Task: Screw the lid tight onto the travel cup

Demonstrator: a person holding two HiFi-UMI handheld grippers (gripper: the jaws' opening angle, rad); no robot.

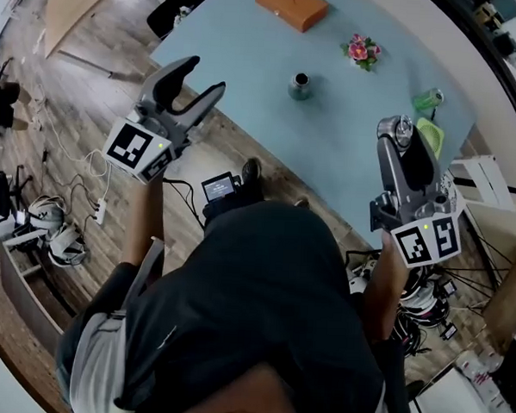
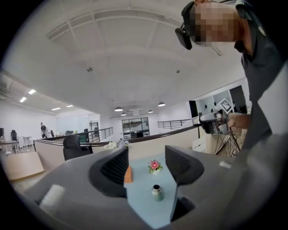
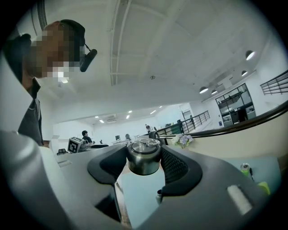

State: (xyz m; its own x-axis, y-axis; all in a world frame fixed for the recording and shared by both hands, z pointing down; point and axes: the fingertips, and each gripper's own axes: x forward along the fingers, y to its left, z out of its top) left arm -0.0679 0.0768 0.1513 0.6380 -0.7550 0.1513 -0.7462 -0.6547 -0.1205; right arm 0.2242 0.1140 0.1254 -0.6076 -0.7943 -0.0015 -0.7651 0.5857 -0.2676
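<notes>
On the pale blue tabletop (image 1: 248, 63), mid-surface, the travel cup (image 1: 300, 85) stands upright, mouth open and dark; contents cannot be made out. It is well apart from both tools and sits ahead of them, roughly between the two as seen from the head view. Left tool (image 1: 204, 76): held off the near edge of the tabletop, pointed toward the cup, jaws standing apart, nothing gripped; the cup shows far off through the gap. Right tool (image 1: 401, 140): over the tabletop's right side, jaws closed onto the steel lid (image 3: 144, 155), one pad pressed on each flank, knob side up. The lid is held clear of the cup, off to its right. Beyond the cup: an orange box (image 1: 290, 4) at the far edge, a small pot of pink flowers (image 1: 363, 51), and a green can (image 1: 427, 100) just past the right tool.
</notes>
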